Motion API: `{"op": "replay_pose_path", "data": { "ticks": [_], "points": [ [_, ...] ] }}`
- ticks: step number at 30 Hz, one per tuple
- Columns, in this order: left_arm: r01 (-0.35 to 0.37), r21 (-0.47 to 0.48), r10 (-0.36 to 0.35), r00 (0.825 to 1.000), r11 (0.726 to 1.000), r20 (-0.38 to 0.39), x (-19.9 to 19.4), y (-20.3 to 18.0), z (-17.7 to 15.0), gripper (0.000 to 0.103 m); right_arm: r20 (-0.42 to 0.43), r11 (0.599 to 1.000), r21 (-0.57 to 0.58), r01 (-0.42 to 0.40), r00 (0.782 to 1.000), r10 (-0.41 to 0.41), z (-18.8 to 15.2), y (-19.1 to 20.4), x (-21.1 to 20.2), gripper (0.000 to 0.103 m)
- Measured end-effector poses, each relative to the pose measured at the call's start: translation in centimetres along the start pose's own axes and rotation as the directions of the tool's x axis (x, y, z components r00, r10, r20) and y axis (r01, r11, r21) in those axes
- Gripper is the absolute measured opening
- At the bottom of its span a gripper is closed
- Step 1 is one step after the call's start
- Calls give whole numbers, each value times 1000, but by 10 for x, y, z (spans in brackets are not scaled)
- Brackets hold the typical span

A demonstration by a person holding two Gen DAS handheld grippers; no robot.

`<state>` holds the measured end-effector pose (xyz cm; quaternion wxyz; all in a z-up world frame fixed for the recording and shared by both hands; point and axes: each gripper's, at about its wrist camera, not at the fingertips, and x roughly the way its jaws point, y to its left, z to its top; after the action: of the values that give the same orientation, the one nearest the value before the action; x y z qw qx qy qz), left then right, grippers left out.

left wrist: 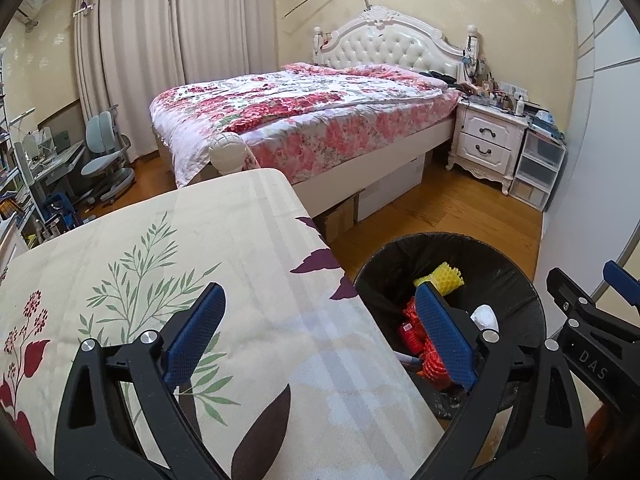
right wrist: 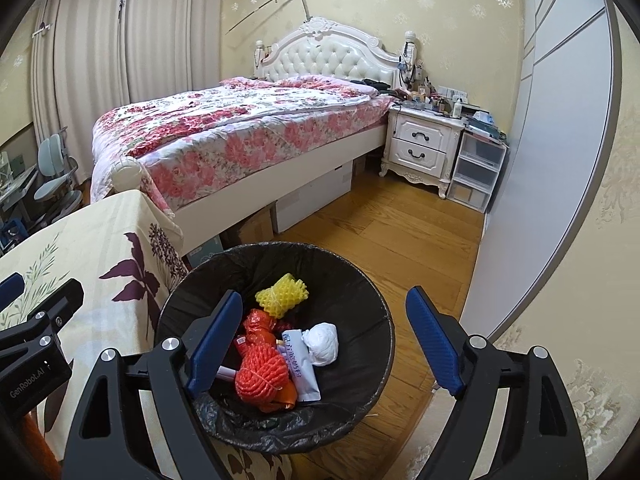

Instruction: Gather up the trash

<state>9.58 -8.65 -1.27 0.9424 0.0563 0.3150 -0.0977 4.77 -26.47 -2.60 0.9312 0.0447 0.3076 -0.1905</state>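
A bin lined with a black bag (right wrist: 356,276) stands on the wooden floor beside a table under a floral cloth (right wrist: 100,240). Inside it lie a yellow foam net (right wrist: 282,294), an orange mesh bundle (right wrist: 262,372), a crumpled white tissue (right wrist: 322,340) and a white packet with blue print (right wrist: 302,368). My right gripper (right wrist: 326,340) hangs open over the bin, holding nothing. My left gripper (left wrist: 320,332) is open too, with nothing in it, straddling the tablecloth (left wrist: 160,280) edge and the bin (left wrist: 500,280). The right gripper (left wrist: 588,280) shows at the far right of the left wrist view.
A bed with a pink floral quilt (right wrist: 224,132) fills the middle of the room, with cardboard boxes (right wrist: 312,196) under it. A white nightstand (right wrist: 420,148) and plastic drawers (right wrist: 476,172) stand by the sliding wardrobe door (right wrist: 540,200). A desk chair (left wrist: 104,156) is at the left.
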Motion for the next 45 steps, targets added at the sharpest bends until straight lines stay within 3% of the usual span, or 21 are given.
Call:
{"op": "replay_pose_path", "data": {
  "ticks": [24, 45],
  "points": [
    [-54, -83, 58, 997, 995, 56, -90, 49, -37, 93, 99, 990, -87, -108, 988, 117, -16, 27, -89, 83],
    [-57, -105, 65, 995, 993, 76, -103, 56, -42, 93, 118, 988, -103, -116, 985, 128, -19, 31, -100, 83]
  ]
}}
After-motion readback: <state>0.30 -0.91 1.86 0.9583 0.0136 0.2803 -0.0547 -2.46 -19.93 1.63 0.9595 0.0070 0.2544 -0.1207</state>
